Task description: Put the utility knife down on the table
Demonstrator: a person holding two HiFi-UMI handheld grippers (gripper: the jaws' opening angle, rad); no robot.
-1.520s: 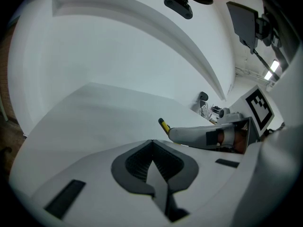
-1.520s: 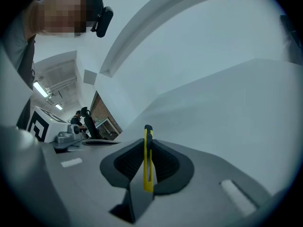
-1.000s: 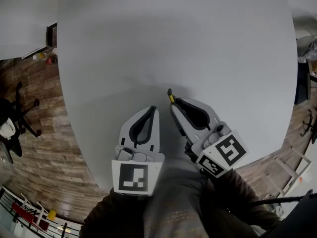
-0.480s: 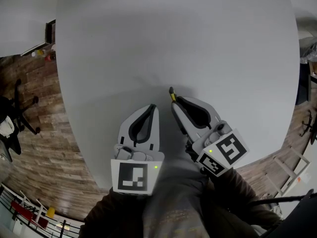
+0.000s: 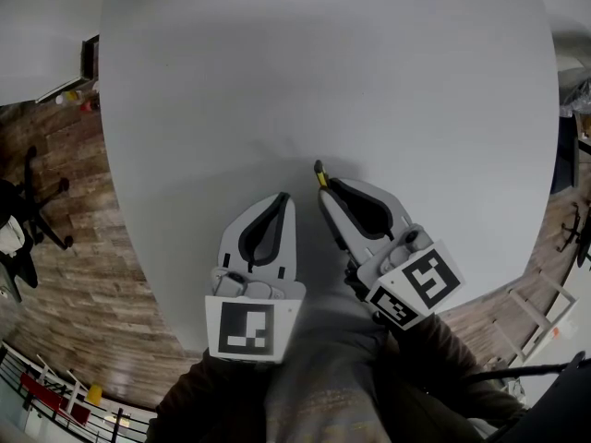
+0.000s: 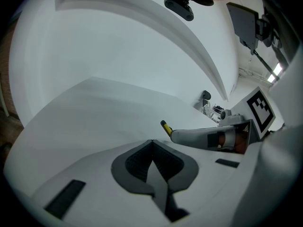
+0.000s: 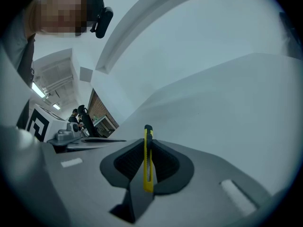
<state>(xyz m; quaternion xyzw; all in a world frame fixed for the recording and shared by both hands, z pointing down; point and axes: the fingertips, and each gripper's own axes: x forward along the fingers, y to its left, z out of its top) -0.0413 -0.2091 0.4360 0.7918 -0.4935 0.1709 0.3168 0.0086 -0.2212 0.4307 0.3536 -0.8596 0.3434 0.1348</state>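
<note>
My right gripper is shut on a slim yellow and black utility knife, which stands on edge between the jaws. Its black tip sticks out past the fingertips, low over the round white table. In the left gripper view the same knife tip pokes out of the right gripper's fingers. My left gripper sits beside the right one near the table's front edge. Its jaws are shut with nothing between them.
Wooden floor surrounds the table, with an office chair at the left and a white frame at the lower right. The person's dark sleeves fill the bottom of the head view.
</note>
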